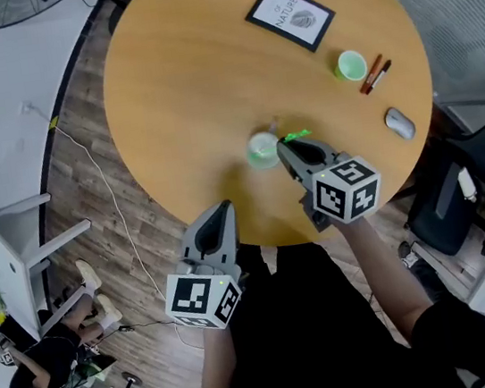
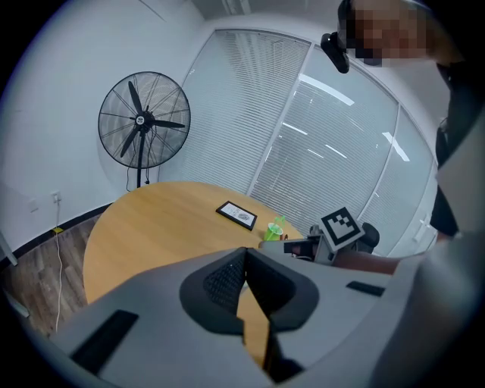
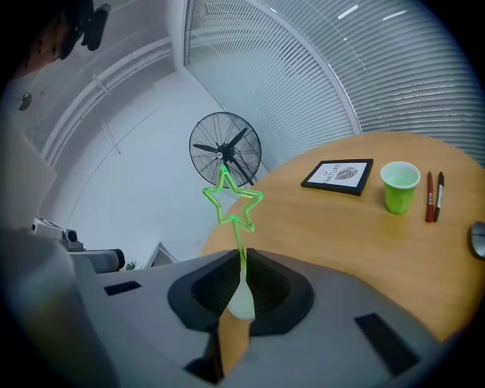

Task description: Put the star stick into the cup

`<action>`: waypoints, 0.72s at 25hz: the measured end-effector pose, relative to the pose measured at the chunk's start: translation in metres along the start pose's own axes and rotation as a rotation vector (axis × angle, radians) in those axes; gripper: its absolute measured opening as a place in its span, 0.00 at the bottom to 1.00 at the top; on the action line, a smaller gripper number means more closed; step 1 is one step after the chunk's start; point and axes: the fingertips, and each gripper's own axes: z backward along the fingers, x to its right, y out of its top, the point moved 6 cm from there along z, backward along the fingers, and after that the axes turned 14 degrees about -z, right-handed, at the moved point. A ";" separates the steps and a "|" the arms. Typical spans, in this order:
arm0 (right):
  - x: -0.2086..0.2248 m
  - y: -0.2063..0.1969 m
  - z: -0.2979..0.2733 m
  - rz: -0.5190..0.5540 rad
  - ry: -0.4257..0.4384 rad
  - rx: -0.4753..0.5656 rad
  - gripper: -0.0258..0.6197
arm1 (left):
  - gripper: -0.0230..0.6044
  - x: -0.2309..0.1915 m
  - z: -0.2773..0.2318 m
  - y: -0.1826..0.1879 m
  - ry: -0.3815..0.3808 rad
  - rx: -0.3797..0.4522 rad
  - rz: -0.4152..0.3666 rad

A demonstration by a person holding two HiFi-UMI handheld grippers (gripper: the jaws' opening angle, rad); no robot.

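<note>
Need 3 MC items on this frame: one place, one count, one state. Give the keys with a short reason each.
1. In the head view, where are the two pens?
A) at the table's left edge
B) on the table's right side, beside a green cup
C) at the table's centre

2. Green cups on the table:
A) none
B) one
C) two

3. The right gripper is:
A) shut on the star stick
B) open, empty
C) shut on a pen

Key:
1 B: the pens lie right next to the green cup at the right.
2 C: there is that green cup plus a second cup by the right gripper.
3 A: the right gripper view shows the jaws closed on the stick's stem.
</note>
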 end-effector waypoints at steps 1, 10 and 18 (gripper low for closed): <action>0.000 0.000 0.000 -0.002 -0.001 0.002 0.09 | 0.03 0.000 0.000 -0.001 0.001 0.000 0.002; 0.012 -0.001 0.004 -0.031 -0.047 0.029 0.08 | 0.03 0.003 0.000 0.000 -0.009 0.005 -0.005; 0.020 -0.004 0.009 -0.070 -0.081 0.055 0.08 | 0.03 0.007 0.001 0.002 -0.021 0.015 -0.012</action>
